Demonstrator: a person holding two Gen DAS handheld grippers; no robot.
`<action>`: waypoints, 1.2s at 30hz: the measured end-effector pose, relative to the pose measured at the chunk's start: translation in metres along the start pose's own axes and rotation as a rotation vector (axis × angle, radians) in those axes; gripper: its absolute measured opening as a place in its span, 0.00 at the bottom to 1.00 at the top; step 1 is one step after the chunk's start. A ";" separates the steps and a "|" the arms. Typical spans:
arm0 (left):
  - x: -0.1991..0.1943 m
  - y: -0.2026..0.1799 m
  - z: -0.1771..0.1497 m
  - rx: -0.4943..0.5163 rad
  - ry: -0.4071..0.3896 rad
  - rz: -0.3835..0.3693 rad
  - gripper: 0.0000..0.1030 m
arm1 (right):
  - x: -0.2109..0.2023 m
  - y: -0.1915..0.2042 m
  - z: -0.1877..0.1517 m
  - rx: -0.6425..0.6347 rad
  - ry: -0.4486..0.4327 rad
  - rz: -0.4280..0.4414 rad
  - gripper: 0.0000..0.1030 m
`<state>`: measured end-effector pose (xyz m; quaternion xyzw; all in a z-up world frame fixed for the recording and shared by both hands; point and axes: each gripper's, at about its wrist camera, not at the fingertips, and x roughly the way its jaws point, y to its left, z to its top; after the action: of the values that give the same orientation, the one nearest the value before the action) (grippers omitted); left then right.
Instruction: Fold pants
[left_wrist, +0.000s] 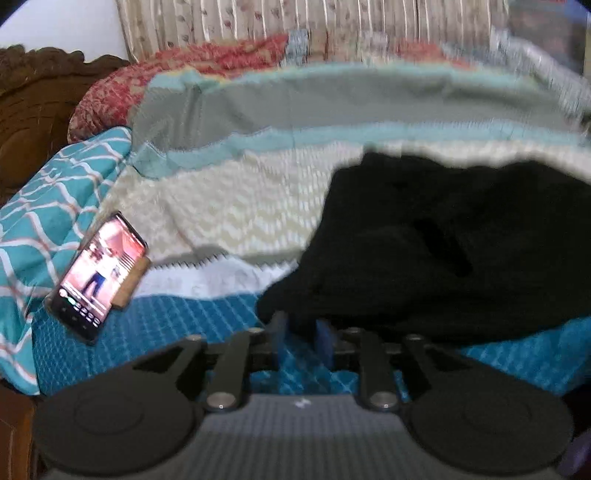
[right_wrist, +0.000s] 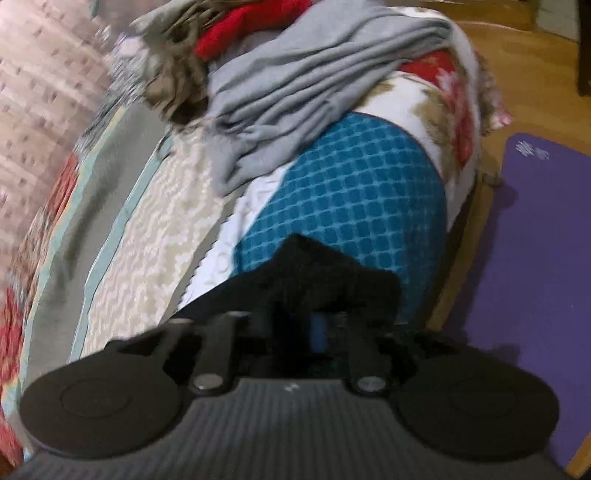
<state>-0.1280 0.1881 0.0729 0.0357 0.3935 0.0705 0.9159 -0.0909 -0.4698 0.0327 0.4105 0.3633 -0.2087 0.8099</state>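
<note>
Bed with blue checked cover (left_wrist: 177, 325) and striped blanket (left_wrist: 332, 107), curtain far behind. Phone (left_wrist: 99, 277) propped near left, screen lit, maybe so I can watch it. Black pants (left_wrist: 443, 240) lie bunched on right of bed.

My left claw (left_wrist: 301, 330) is partly open, nothing pinched, tips at near edge of pants.

My right claw (right_wrist: 295, 328) is partly open too; black cloth covers tips, cannot tell if it grips. Grey cloth pile (right_wrist: 295, 96) sits far. Purple mat (right_wrist: 535, 277) on floor, right.
</note>
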 end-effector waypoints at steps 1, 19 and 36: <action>-0.009 0.012 0.004 -0.037 -0.027 -0.006 0.34 | -0.005 0.002 0.001 -0.029 0.004 -0.003 0.43; 0.164 -0.061 0.144 0.068 0.124 -0.193 0.29 | -0.060 0.046 -0.027 -0.406 0.143 0.086 0.45; 0.041 -0.003 0.043 -0.100 0.253 -0.235 0.16 | 0.088 0.213 -0.119 -0.746 0.463 0.358 0.45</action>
<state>-0.0685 0.1913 0.0734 -0.0652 0.5032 -0.0135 0.8616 0.0520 -0.2532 0.0280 0.1836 0.5081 0.1760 0.8229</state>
